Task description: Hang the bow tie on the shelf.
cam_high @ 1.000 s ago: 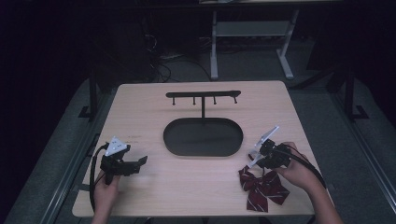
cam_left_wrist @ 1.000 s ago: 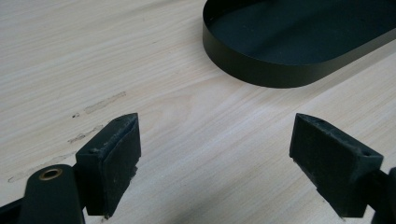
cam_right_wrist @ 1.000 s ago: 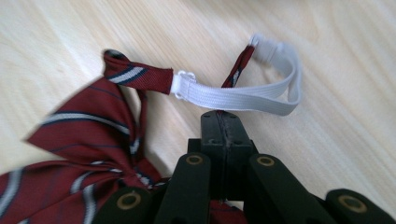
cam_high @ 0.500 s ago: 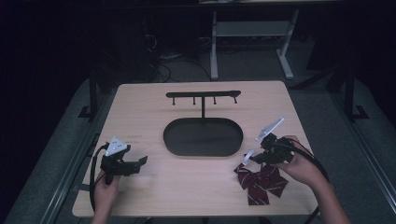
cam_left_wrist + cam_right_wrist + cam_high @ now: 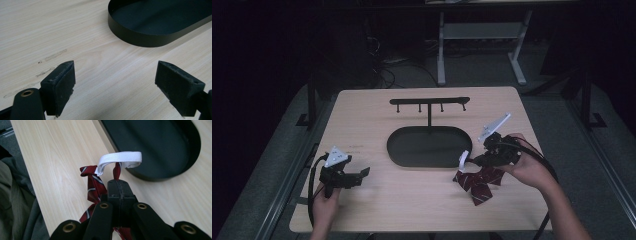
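- The right gripper (image 5: 476, 161) has its jaws pressed together, pinching the dark red striped fabric bow tie (image 5: 478, 181) with its white elastic loop (image 5: 120, 160).
- The bow tie hangs partly lifted over the pale wooden table (image 5: 412, 200), just beside the black oval metal tray (image 5: 422, 150).
- The left gripper (image 5: 115, 85) rests with jaws spread, holding nothing.

Right hand-held gripper (image 5: 477, 161) clamped, left hand-held gripper (image 5: 360, 173) agape
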Demonstrator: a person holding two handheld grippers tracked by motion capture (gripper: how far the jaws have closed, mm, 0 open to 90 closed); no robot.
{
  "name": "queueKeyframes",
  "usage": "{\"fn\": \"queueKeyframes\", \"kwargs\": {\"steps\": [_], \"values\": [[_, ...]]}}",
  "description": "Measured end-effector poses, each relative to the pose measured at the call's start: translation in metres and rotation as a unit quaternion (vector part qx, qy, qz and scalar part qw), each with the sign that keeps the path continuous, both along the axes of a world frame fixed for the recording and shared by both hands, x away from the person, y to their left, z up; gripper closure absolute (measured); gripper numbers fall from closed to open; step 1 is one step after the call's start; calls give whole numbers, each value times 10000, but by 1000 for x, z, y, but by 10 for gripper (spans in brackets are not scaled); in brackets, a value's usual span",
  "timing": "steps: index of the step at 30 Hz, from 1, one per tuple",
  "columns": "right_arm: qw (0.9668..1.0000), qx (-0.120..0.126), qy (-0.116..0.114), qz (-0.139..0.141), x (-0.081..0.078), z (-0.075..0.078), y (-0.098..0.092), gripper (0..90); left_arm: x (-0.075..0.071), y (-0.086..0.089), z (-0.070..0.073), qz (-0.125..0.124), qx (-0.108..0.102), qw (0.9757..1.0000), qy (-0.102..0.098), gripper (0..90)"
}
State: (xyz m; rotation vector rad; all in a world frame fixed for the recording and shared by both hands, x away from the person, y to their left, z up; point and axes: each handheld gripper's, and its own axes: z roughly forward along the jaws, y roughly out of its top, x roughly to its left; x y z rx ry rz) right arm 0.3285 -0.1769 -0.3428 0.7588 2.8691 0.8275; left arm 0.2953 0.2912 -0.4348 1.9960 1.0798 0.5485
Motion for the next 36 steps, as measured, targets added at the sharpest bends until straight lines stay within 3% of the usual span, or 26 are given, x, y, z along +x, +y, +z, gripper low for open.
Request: {"fn": "queueKeyframes", "kwargs": {"steps": [15, 36], "values": [[9996, 100, -98, 247, 14, 30, 23, 895, 0, 1, 0, -1, -9, 10000, -20, 163], [9992, 102, -101, 372, 29, 49, 39, 895, 0, 1, 1, 13, -32, 10000, -13, 163]]}}
